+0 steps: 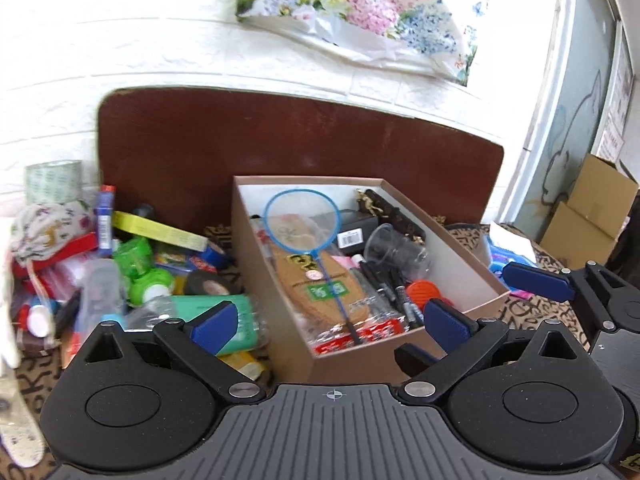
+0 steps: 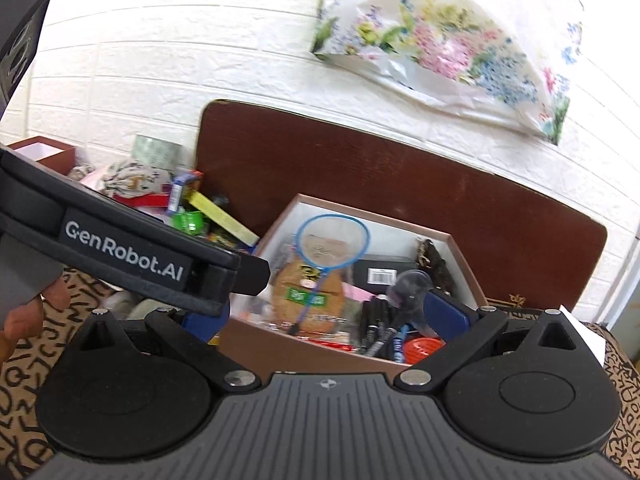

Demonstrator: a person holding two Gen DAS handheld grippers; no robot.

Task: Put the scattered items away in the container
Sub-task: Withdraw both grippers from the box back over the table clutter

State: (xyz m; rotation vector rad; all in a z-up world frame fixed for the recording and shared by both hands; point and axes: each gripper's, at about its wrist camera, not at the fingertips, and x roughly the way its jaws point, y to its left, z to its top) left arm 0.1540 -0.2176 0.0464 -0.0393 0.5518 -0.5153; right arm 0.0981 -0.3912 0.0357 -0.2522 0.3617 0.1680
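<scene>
A brown cardboard box (image 1: 460,252) stands on the patterned cloth. It holds a blue hand net (image 1: 302,220), a tan insole (image 1: 320,280), a clear cup (image 1: 390,246), black pens (image 1: 396,292) and an orange ball (image 1: 424,292). Scattered items lie in a heap to its left: a green toy (image 1: 140,264), a yellow box (image 1: 160,230), a clear bottle (image 1: 100,288) and a tape roll (image 1: 54,180). My left gripper (image 1: 330,322) is open above the box's near end and holds nothing. My right gripper (image 2: 326,320) is open too, over the box (image 2: 280,352), and one of its fingers (image 1: 536,280) shows beside the left.
A dark brown board (image 1: 280,140) leans on the white brick wall behind the box. A floral bag (image 1: 360,12) hangs above it. Cardboard cartons (image 1: 588,208) stand at the right, and a small brown box (image 2: 40,152) at the far left. A hand (image 2: 24,320) holds the left gripper's body (image 2: 120,252).
</scene>
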